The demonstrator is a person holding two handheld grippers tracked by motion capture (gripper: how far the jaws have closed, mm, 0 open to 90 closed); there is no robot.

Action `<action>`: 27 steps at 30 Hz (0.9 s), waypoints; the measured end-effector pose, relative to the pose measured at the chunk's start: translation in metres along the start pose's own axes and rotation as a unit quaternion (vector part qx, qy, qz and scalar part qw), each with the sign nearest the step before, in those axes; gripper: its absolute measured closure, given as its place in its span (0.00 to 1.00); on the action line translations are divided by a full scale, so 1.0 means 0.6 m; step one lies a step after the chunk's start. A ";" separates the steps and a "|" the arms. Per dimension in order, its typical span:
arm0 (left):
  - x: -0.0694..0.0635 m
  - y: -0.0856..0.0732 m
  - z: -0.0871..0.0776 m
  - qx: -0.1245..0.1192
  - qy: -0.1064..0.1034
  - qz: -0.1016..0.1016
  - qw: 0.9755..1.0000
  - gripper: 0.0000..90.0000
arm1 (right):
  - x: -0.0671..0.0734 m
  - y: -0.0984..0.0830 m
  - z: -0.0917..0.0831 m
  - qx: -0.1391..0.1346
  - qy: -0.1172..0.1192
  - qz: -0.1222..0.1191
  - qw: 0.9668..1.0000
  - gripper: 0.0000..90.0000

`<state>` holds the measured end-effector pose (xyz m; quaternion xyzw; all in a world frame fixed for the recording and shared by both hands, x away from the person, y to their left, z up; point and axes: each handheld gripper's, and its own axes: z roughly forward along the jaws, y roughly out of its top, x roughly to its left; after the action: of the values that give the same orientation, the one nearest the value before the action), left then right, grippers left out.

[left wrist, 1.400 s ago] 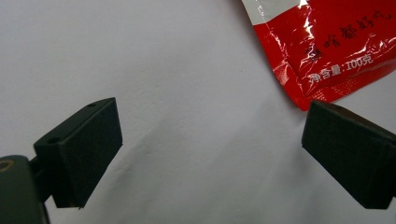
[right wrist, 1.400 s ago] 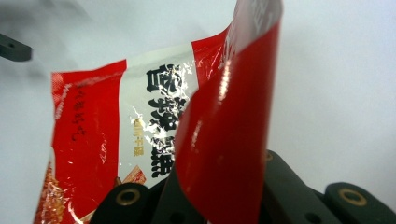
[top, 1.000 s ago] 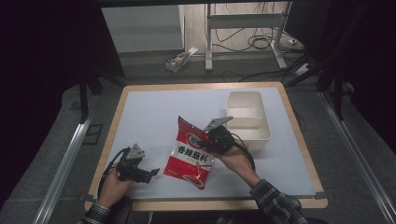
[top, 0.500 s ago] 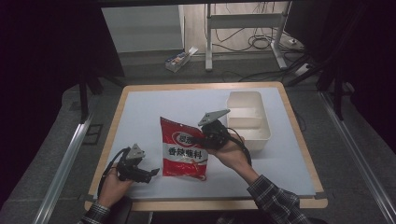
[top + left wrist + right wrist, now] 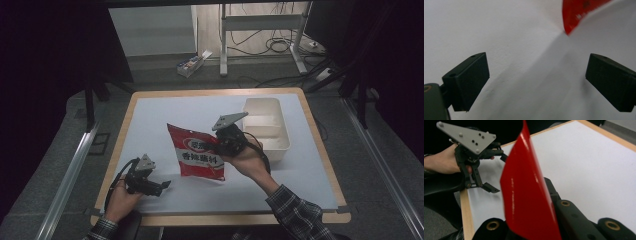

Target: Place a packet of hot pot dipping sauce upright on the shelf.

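Note:
A red snack bag with white print hangs above the middle of the white table. My right gripper is shut on the bag's right edge and holds it clear of the surface. In the right gripper view the glossy red bag stands edge-on between the black jaws. My left gripper rests low near the table's front left, its jaws wide open with nothing between them. In the left gripper view a corner of the bag shows above the bare white surface.
A white rectangular container stands at the right of the table, just behind my right hand. The table has a wooden rim. Beyond the far edge are desk legs, cables and a small box on the floor.
My right gripper has risen and lifted the bag off the table, and the bag now hangs more level. The left gripper has stayed where it was.

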<state>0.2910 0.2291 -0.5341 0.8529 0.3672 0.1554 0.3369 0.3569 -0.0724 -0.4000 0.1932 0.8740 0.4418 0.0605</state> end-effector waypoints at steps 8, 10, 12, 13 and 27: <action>0.001 0.000 0.000 0.000 0.000 0.000 1.000 0.06 | -0.019 0.007 -0.013 -0.014 -0.018 0.008 1.000 0.99; 0.001 0.000 0.000 -0.001 0.000 0.000 1.000 0.06 | -0.025 0.011 -0.017 -0.018 -0.025 0.010 0.999 0.99; 0.001 0.000 0.000 -0.001 0.000 0.000 1.000 0.06 | -0.032 0.015 -0.022 -0.022 -0.033 0.010 0.999 0.99; 0.001 0.000 0.000 0.000 0.000 0.000 1.000 0.06 | -0.035 0.017 -0.024 -0.024 -0.036 0.012 0.999 0.99; 0.001 0.000 0.000 0.000 0.000 0.000 1.000 0.06 | -0.083 0.034 -0.056 -0.051 -0.065 0.034 0.996 0.99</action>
<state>0.2913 0.2294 -0.5345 0.8529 0.3673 0.1549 0.3371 0.3989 -0.1060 -0.3667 0.2481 0.8376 0.4738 0.1113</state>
